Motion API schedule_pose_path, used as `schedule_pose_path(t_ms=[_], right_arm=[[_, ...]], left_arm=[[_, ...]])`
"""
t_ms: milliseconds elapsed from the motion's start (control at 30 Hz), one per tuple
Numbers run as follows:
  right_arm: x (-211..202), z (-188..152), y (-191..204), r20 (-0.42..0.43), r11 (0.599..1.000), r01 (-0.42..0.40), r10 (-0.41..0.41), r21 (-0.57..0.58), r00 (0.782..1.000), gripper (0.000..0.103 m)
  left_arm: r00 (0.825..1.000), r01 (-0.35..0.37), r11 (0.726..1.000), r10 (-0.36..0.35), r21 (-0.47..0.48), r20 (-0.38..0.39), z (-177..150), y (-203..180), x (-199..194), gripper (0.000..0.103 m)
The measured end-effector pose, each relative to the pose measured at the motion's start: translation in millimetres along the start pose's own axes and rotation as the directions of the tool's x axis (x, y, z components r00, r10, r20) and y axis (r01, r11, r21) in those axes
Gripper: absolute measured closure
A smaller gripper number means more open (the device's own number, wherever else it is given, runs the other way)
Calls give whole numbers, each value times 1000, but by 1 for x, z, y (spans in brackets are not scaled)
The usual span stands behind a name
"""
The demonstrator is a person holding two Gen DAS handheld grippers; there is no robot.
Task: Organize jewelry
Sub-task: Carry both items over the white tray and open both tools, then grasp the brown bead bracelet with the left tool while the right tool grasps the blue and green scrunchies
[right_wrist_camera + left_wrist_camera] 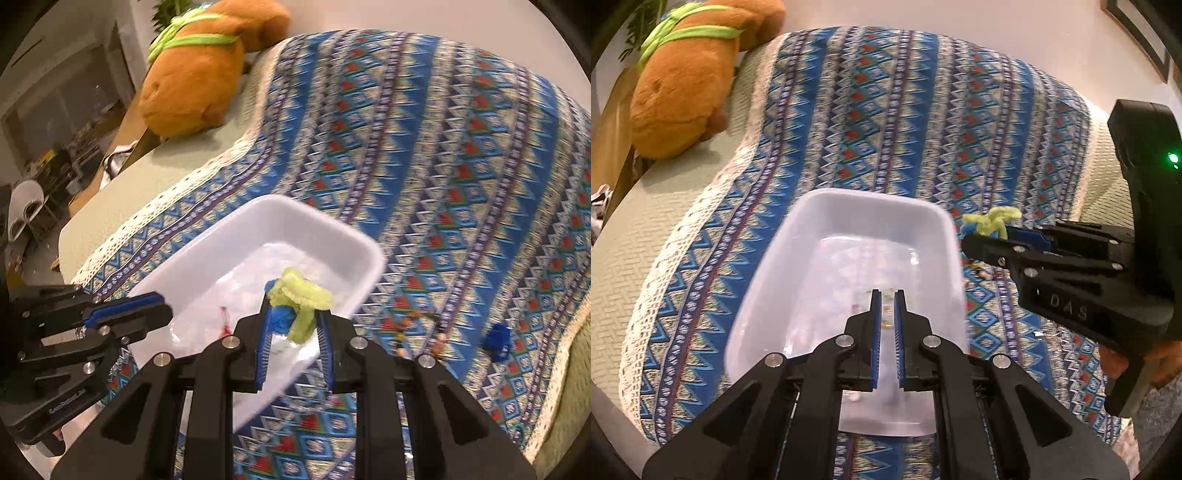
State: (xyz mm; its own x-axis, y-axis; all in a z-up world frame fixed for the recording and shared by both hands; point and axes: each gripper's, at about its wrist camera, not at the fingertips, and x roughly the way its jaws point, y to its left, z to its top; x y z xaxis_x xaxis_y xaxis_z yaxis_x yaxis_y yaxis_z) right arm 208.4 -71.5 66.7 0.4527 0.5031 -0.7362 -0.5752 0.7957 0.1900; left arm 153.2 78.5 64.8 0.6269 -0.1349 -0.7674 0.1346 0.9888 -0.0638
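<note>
The left claw (888,295) hangs over the white plastic tray (798,266) with its blue pads drawn almost together, and a small clear packet (886,308) seems to sit in the narrow gap, though I cannot tell whether it is pinched. The right claw (295,321) is clamped on a fuzzy yellow-green and blue scrunchie (301,301), held above the tray's near corner. The tray rests on a blue patterned blanket (923,129), where a beaded string (421,325) and a blue fuzzy piece (498,341) lie to the tray's right, and an orange plush toy (690,85) sits at the far edge.
</note>
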Motion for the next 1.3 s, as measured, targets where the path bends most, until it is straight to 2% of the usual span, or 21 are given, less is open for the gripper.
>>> schedule_pose_path(t_ms=[333,367,467,567,667,800,867,933,967,1000,1033,1067,1100,1167,1233,1267,1300], right_arm=[[21,3,12,-34,1000,-2,1,-26,999,78],[23,3,12,-36,1000,-4,3,-25,999,77],[27,4,9,-43,1000,-21,21,-6,999,64],[22,5,0,-24,999,-24,24,23,999,62],[15,3,-11,-16,999,-23,24,44,1000,58],[-7,-4,-43,19,996,13,-15,89,1000,58],[-23,-12,-71,35,990,42,-47,134,998,58],[-39,-23,-104,33,978,106,-114,177,993,58],[-46,-29,-118,27,972,133,-141,195,990,58],[-53,-39,-136,15,963,161,-168,217,986,58],[-57,-44,-146,8,957,176,-183,229,983,58],[-62,-54,-159,-5,948,203,-208,244,978,58],[-65,-62,-169,-14,941,223,-227,253,974,58],[-69,-80,-188,-37,930,249,-249,270,968,58],[-68,-95,-204,-57,921,270,-265,279,963,58],[-67,-99,-210,-64,918,279,-272,282,960,57],[-63,-103,-218,-73,915,283,-274,286,959,57]], left_arm=[[1000,7,1000,-8,-24,-21,-10,9,7,96],[1000,7,1000,-7,-26,-25,-11,9,8,96],[999,3,1000,-4,-25,-35,-12,9,13,96],[999,-3,1000,2,-22,-45,-13,10,17,96],[999,-11,1000,10,-19,-51,-15,10,20,96],[998,-1,1000,1,-3,-58,-19,2,24,96],[998,13,1000,-11,21,-62,-21,-8,27,96],[998,32,998,-29,51,-62,-23,-22,31,95],[997,45,997,-41,61,-63,-23,-29,34,88],[996,58,996,-54,67,-65,-24,-36,37,72],[995,74,995,-69,72,-71,-24,-44,42,61],[993,94,993,-88,74,-78,-25,-52,46,40],[991,114,991,-108,74,-80,-24,-63,52,30],[987,146,986,-138,85,-87,-25,-80,63,29],[984,161,983,-152,93,-95,-25,-98,75,22],[983,167,982,-158,90,-98,-24,-106,81,15],[981,176,981,-167,85,-101,-23,-116,91,14]])
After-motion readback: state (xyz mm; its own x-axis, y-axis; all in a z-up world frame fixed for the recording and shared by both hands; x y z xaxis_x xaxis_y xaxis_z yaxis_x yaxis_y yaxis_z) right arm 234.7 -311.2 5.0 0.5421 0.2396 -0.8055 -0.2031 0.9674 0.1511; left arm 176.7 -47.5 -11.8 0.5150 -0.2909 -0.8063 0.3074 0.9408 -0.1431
